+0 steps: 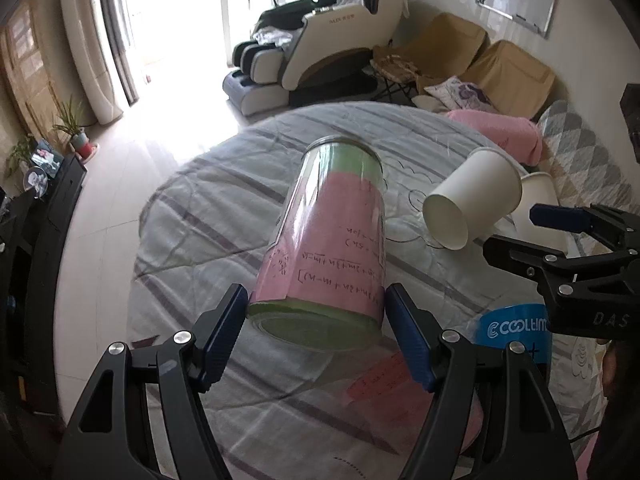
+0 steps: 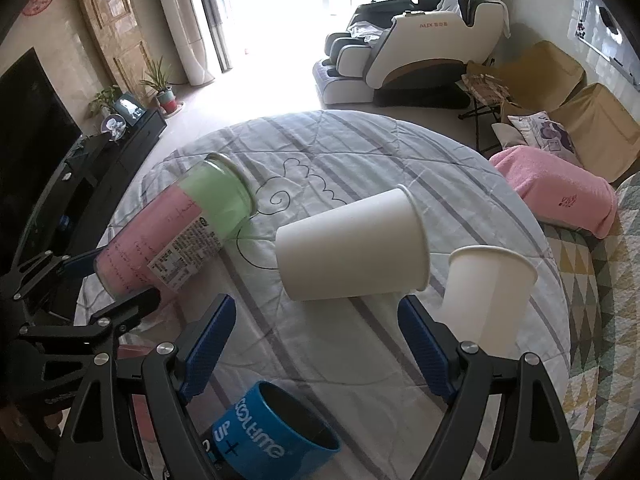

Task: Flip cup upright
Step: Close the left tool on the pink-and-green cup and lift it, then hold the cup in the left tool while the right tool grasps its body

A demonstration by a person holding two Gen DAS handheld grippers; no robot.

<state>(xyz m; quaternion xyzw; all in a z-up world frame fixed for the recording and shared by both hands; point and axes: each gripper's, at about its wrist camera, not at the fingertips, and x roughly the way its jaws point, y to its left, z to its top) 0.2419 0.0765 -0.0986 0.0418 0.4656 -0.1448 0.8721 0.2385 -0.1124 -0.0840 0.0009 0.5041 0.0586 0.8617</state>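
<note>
At the centre of the left wrist frame, a glass jar (image 1: pixel 332 240) was clamped tilted between the left gripper (image 1: pixel 316 320) pads; right of it, a white paper cup (image 1: pixel 472 200) lay on its side on the tablecloth (image 1: pixel 200 208); the right gripper (image 2: pixel 316 344) was spread wide, holding nothing, with an upright cup (image 2: pixel 484 292) at frame right.

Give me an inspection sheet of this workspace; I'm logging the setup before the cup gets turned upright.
Surface: round table under a striped grey quilted cover with a line drawing.
Job's things: clear jar lined with pink and green paper, tilted, gripped near its lower end.
Clutter: paper cup on its side; upright paper cup; blue cup; pink paper.
Grippers: left gripper shut on the jar; right gripper open, empty.
Cables: nothing seen.
Surroundings: massage chair, pink towel, potted plants, bright doorway.
</note>
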